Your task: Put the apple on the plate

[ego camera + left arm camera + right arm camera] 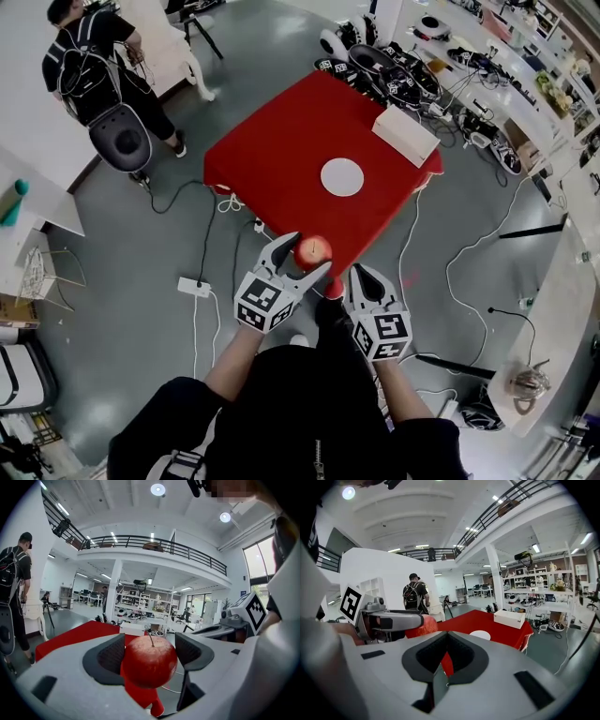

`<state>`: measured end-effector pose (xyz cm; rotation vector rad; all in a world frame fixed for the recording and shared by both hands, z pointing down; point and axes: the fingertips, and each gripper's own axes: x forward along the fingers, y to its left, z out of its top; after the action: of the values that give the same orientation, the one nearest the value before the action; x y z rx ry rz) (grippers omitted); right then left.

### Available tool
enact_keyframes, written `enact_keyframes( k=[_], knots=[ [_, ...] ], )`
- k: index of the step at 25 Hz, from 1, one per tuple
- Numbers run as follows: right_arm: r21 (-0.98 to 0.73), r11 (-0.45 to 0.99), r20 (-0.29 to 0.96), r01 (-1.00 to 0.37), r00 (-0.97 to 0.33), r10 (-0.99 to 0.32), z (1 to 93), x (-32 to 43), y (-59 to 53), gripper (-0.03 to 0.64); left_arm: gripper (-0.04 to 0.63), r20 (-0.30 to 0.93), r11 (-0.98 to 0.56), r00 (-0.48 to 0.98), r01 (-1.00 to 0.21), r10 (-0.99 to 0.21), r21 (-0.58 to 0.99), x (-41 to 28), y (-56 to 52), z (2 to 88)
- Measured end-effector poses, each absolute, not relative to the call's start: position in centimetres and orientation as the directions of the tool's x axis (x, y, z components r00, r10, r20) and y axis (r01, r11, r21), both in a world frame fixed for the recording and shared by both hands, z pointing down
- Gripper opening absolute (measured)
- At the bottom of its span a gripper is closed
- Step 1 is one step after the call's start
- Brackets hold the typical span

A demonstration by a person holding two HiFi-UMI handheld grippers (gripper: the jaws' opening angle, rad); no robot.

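Note:
A red apple [312, 250] sits between the jaws of my left gripper [302, 258], held in the air just off the near corner of the red-clothed table [272, 159]. In the left gripper view both pads press the apple [150, 660] from its sides, stem up. The white round plate [341, 176] lies on the cloth toward the far right, well beyond the apple. My right gripper [364, 275] hangs beside the left one, shut and with nothing in it. The right gripper view shows the plate [480, 634] ahead on the cloth and the apple [423, 625] at the left.
A white box [405, 134] stands on the table's far right corner, behind the plate. A person with a backpack [94, 56] stands at the far left by a round chair [120, 139]. A power strip [195, 287] and cables lie on the floor. Cluttered benches line the right side.

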<state>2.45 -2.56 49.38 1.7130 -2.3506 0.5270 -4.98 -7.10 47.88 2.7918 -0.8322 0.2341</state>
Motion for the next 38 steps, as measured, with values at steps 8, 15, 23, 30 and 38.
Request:
enact_keyframes(
  k=[8, 15, 23, 30, 38],
  knots=[
    [-0.181, 0.301, 0.359, -0.936, -0.348, -0.866, 48.7, 4.6, -9.6, 0.011, 0.339, 0.229, -0.802, 0.814, -0.573, -0.534, 0.167, -2.6, -13.8, 47.5],
    [-0.181, 0.335, 0.371, -0.925, -0.38, -0.848, 48.4, 7.7, -14.9, 0.011, 0.339, 0.236, -0.781, 0.797, -0.598, -0.556, 0.177, 0.5, -18.8, 47.3],
    [-0.193, 0.381, 0.357, -0.904, -0.427, -0.831, 48.3, 11.7, -20.5, 0.011, 0.339, 0.246, -0.75, 0.763, -0.64, -0.597, 0.165, 4.2, -24.1, 47.4],
    [-0.218, 0.415, 0.352, -0.883, -0.468, -0.811, 49.0, 11.7, -22.9, 0.011, 0.339, 0.254, -0.723, 0.733, -0.674, -0.63, 0.151, 4.1, -25.7, 47.3],
    [-0.237, 0.424, 0.362, -0.874, -0.484, -0.797, 49.7, 11.2, -24.9, 0.011, 0.339, 0.271, -0.705, 0.717, -0.691, -0.642, 0.158, 3.4, -27.8, 47.8]
  ],
)
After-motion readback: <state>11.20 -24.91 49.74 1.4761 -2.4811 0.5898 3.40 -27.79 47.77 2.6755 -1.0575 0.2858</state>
